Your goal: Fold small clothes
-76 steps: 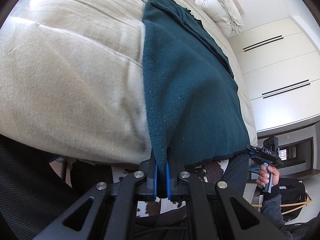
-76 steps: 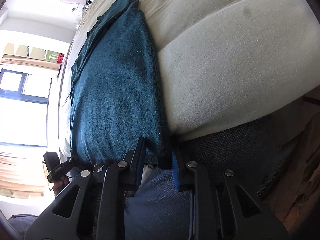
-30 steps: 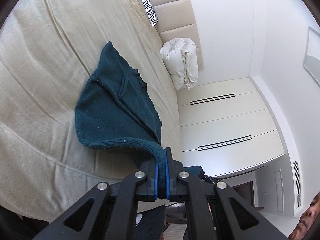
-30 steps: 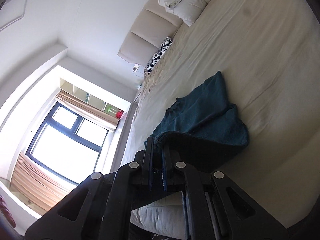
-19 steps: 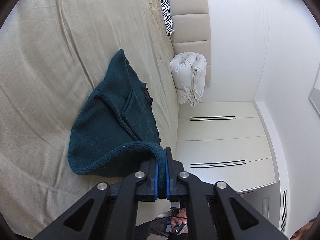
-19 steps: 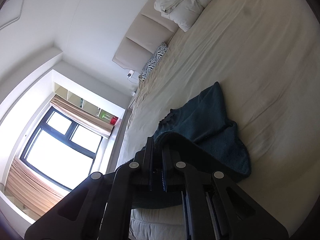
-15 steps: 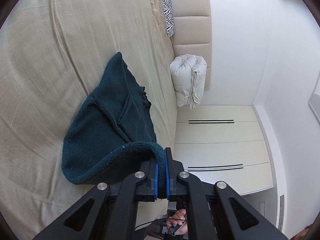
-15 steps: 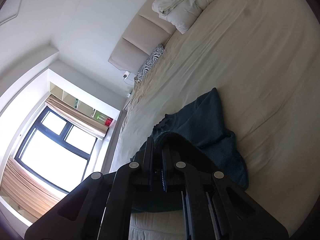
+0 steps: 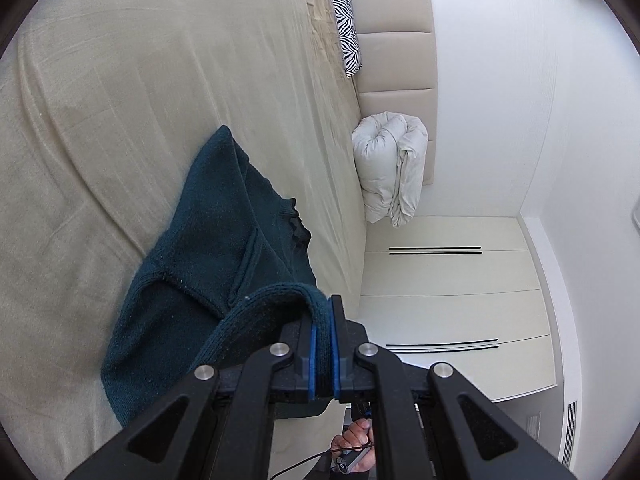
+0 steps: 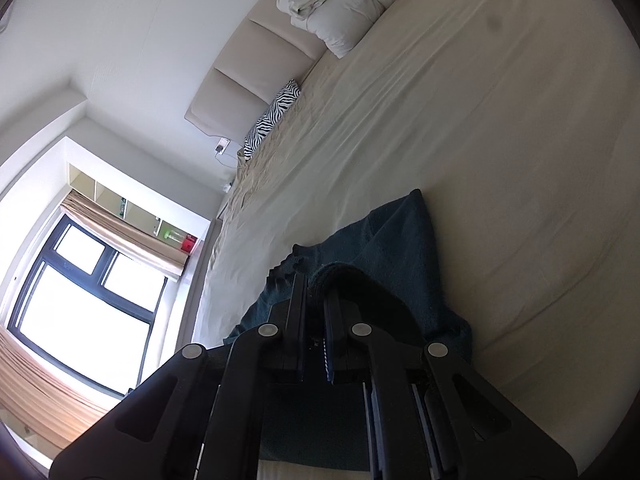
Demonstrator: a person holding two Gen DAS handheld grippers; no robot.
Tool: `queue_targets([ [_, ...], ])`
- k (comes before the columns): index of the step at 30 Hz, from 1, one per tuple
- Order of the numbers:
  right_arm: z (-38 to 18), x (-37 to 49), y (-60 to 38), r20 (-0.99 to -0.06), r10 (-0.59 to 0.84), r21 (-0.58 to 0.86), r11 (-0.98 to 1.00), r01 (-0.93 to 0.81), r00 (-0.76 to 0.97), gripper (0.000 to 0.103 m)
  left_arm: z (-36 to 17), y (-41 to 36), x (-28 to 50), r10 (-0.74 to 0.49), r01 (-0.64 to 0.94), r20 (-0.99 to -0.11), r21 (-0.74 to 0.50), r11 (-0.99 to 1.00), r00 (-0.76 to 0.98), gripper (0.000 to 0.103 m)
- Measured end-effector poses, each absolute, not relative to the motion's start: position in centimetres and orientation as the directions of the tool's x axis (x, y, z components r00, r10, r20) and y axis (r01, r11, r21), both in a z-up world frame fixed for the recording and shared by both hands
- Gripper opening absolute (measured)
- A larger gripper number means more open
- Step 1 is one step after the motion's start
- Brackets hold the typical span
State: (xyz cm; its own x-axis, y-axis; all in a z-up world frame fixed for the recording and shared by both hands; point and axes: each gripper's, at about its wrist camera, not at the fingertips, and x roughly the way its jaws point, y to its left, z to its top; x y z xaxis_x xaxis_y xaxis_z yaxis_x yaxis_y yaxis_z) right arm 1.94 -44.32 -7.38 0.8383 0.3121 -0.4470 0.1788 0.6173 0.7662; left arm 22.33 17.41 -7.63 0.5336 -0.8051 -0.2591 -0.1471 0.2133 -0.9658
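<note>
A dark teal knitted sweater (image 9: 208, 248) lies on the beige bed sheet (image 9: 120, 80), its far part flat and its near hem lifted and curled over toward the far part. My left gripper (image 9: 323, 340) is shut on one corner of that hem, the knit pinched between its blue pads. In the right wrist view the same sweater (image 10: 396, 240) spreads ahead on the sheet (image 10: 500, 140), and my right gripper (image 10: 316, 320) is shut on the other hem corner. The stretch of hem between the two grippers is hidden behind the gripper bodies.
A rolled white duvet (image 9: 392, 168) and a zebra-print pillow (image 9: 346, 28) lie by the padded headboard (image 9: 396, 40). White wardrobe doors (image 9: 448, 280) stand past the bed's edge. A hand (image 9: 356, 436) shows under my left gripper. A window (image 10: 88, 280) with curtains is on the other side.
Both grippers have carried the held hem forward over the sweater and a little lower, so the fold doubles further over the flat part. The grips have not changed.
</note>
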Motion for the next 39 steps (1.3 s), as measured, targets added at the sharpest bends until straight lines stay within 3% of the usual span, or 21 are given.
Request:
queue_targets([
  [13,-12.1,12.4,-46.7,-0.524,0.265,0.747,0.6,0.287,0.809,0.006,-9.6,16.5,31.0,-0.78,-0.181,-0.328,-0.945,0.274,0.533,0.006],
  [18,-14.2,16.3,-47.2,-0.585,0.243,0.71,0.615,0.343,0.774,0.007,-11.9,16.7,33.8,-0.744,-0.233,-0.398,-0.918,0.322,0.538,0.008],
  [20,-15.3,17.5,-47.4,-0.616,0.237,0.693,0.617,0.374,0.751,0.007,-13.2,16.9,34.3,-0.728,-0.265,-0.421,-0.907,0.327,0.541,0.028],
  [21,-15.9,18.0,-47.5,-0.628,0.246,0.694,0.607,0.387,0.738,0.008,-13.5,17.0,34.5,-0.722,-0.271,-0.424,-0.905,0.326,0.547,0.034],
  [23,-17.0,18.4,-47.7,-0.634,0.257,0.701,0.588,0.403,0.729,0.011,-14.0,17.1,34.3,-0.717,-0.282,-0.429,-0.903,0.324,0.55,0.048],
  [26,-17.7,18.4,-47.9,-0.623,0.25,0.712,0.575,0.403,0.741,0.019,-13.6,17.2,33.8,-0.713,-0.269,-0.428,-0.904,0.333,0.556,0.058],
  [29,-17.7,18.1,-48.2,-0.602,0.249,0.726,0.566,0.391,0.759,0.036,-12.5,17.2,32.9,-0.703,-0.237,-0.431,-0.902,0.362,0.566,0.064],
  [30,-17.5,17.9,-48.3,-0.6,0.235,0.725,0.565,0.395,0.765,0.053,-12.1,17.2,32.4,-0.704,-0.223,-0.426,-0.903,0.366,0.569,0.064],
  [31,-17.1,17.5,-48.5,-0.597,0.212,0.719,0.57,0.398,0.774,0.061,-11.8,17.0,32.1,-0.704,-0.211,-0.424,-0.903,0.374,0.569,0.064],
  [34,-15.8,16.6,-48.5,-0.588,0.203,0.705,0.604,0.372,0.783,0.061,-11.0,16.2,30.2,-0.697,-0.171,-0.448,-0.885,0.432,0.559,0.064],
  [39,-14.2,14.3,-46.4,-0.659,0.173,0.58,0.737,0.348,0.732,0.059,-11.1,15.1,26.7,-0.667,-0.13,-0.512,-0.835,0.535,0.541,0.064],
])
